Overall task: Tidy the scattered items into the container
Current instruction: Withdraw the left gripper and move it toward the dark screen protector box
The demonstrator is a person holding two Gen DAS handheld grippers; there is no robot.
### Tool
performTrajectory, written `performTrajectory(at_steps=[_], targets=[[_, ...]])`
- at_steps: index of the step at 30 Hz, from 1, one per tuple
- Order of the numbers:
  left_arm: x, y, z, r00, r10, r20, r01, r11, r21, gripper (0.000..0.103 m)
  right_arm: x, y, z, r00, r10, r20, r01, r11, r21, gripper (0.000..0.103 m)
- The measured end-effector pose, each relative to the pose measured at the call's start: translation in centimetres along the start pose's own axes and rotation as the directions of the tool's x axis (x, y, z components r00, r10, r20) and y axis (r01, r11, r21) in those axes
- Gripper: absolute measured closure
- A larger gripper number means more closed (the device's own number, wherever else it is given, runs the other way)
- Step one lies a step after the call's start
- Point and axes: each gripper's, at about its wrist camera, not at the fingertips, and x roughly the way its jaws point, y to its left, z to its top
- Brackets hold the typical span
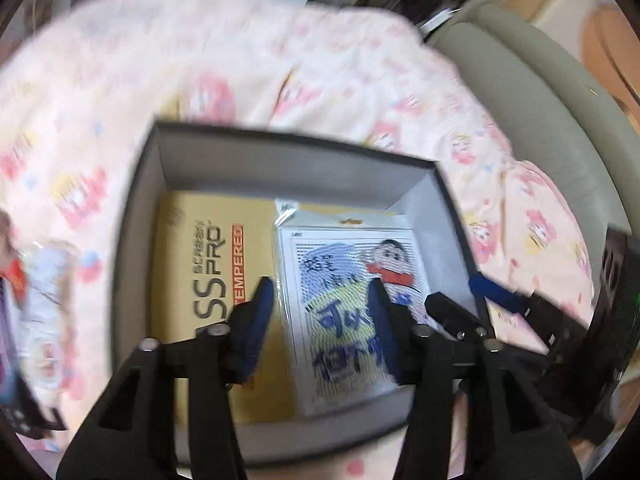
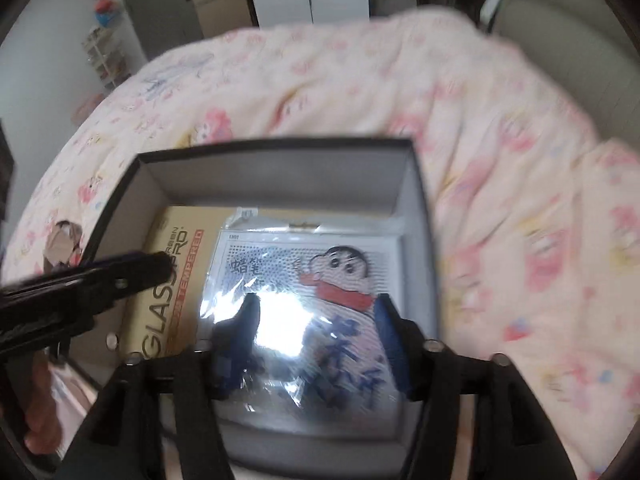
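A black box (image 1: 280,168) with a grey inside sits on a pink patterned blanket (image 1: 120,100). Flat in it lie a tan tempered-glass package (image 1: 192,280) and, partly on top, a cartoon packet (image 1: 340,264) in shiny clear wrap. My left gripper (image 1: 320,286) hovers open over the box, with nothing pinched between its blue pads. The right gripper (image 2: 317,300) is open too, above the cartoon packet (image 2: 340,276), which rests on the box floor. In the right wrist view the left gripper's fingers (image 2: 132,272) reach in over the tan package (image 2: 160,320). The box rim (image 2: 272,146) is fully in view.
Loose items remain on the blanket left of the box: a pale cartoon packet (image 1: 44,280), a dark item (image 1: 12,380) and a small card (image 2: 64,240). A grey cushioned seat (image 1: 520,80) borders the blanket on the right. A toy shelf (image 2: 104,52) stands far left.
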Motion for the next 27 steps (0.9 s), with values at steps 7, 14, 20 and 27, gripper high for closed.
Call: performTrajectory(at_steps=[7, 14, 20, 27], targets=[[-4.3, -3.7, -2.0, 0.995, -0.041, 0.086, 0.035, 0.997, 0.065, 0.039, -7.0, 1.1, -3.0, 0.992, 0.056, 0.117, -0.066, 0.994, 0.083, 0.033], [-8.9, -3.8, -4.4, 0.992, -0.024, 0.122, 0.008, 0.992, 0.126, 0.037, -11.1, 3.8, -4.9, 0.985, 0.051, 0.166, -0.060, 0.997, 0.052, 0.032], [-12.8, -2.0, -6.3, 0.989, -0.054, 0.140, 0.037, 0.992, 0.124, 0.037, -13.8, 7.1, -6.1, 0.979, 0.074, 0.189, -0.078, 0.997, 0.015, 0.032], [-16.7, 1.6, -7.7, 0.987, -0.013, 0.161, -0.001, 0.996, 0.087, 0.036, -14.8, 12.4, -6.6, 0.973, 0.110, 0.202, -0.103, 0.994, -0.043, 0.032]])
